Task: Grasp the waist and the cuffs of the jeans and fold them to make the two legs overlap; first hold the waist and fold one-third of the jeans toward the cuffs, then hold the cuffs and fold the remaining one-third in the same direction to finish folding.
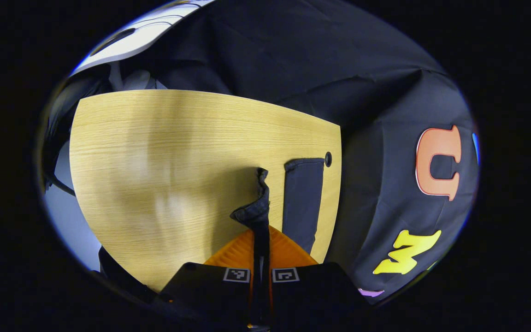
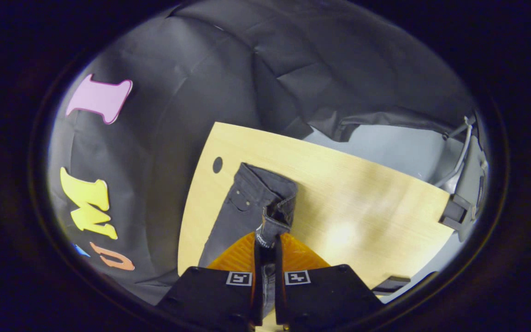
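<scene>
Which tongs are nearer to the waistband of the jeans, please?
Right. The right tongs are shut on the waistband itself; the left tongs grip a cuff at the opposite end.

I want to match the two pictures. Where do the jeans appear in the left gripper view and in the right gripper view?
Left gripper view: the jeans lie at the table's right edge, right of centre, and a lifted part runs down into the left tongs.
Right gripper view: the jeans lie near the table's left edge, and the waist end rises into the right tongs.
Shared landmark: the dark round hole in the wooden table, close beside the jeans.
</scene>
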